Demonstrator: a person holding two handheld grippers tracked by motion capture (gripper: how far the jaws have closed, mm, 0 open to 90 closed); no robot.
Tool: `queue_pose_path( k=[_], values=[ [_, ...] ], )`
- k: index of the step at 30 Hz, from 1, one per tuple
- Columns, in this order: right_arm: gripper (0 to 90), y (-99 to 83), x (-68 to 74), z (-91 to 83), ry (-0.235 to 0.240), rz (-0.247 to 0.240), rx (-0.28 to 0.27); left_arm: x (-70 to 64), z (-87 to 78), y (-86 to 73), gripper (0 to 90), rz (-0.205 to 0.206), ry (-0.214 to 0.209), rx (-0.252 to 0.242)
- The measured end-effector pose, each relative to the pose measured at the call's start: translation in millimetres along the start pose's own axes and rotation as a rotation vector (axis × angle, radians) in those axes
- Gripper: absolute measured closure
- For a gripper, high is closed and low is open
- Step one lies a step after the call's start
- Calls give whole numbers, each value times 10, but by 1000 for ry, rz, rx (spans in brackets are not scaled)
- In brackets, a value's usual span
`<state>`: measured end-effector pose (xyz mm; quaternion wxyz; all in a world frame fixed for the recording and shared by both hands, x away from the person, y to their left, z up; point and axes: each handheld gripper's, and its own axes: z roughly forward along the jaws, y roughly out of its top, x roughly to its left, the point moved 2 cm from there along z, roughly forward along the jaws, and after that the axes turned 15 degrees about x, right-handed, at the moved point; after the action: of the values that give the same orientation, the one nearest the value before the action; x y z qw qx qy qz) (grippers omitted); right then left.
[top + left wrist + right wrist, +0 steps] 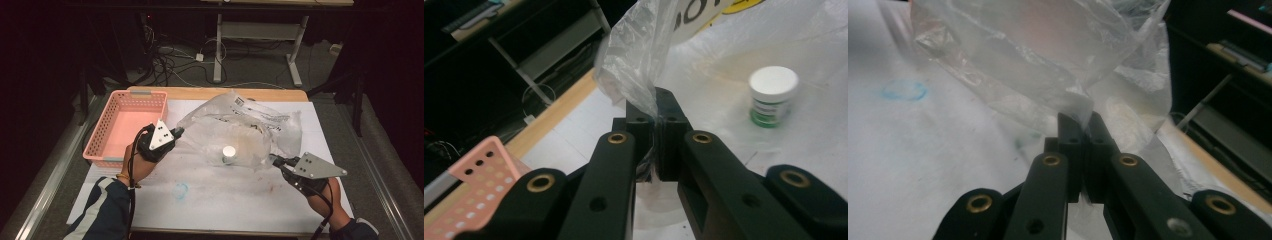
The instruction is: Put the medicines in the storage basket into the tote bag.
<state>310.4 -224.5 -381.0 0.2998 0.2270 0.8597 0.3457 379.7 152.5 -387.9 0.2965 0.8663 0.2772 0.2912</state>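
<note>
Biggest thing on my screen is the table (210,210), covered in a white sheet with a faint blue ring (181,189) drawn near my side. Next down, the clear plastic bag (235,127) sprawls across the middle of it, crinkled and puffed up, printed label on the far end. Off to the left sits the pink basket (127,125), just beside the bag's left edge. My left gripper (178,132) has its jaws pinched tight on the bag's left corner, film bunched between the pads in the left gripper view. My right gripper (274,161) is clamped on the bag's near-right edge the same way. Smallest: a little white-lidded jar (229,154) standing upright inside the bag, between the two grippers.
</note>
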Motion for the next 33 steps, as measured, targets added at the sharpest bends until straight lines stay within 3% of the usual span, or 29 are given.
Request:
queue_pose_path(
  k=[8, 20, 24, 28, 33],
  values=[
    [900, 244, -246, -209, -71, 35, -111, 55, -187, 109, 855, 14, 20, -52],
    [900, 424, -364, -433, -126, 48, -190, 103, -524, 233, 855, 25, 39, -135],
    [900, 505, -391, -495, -74, 72, -233, 91, -625, 336, 854, 33, 23, -172],
    [900, 585, -382, -506, -100, 46, -237, 68, -708, 443, 854, 53, 13, -202],
    [900, 586, -468, -363, -97, 76, -218, 33, -605, 510, 854, 59, 2, -205]
  ],
)
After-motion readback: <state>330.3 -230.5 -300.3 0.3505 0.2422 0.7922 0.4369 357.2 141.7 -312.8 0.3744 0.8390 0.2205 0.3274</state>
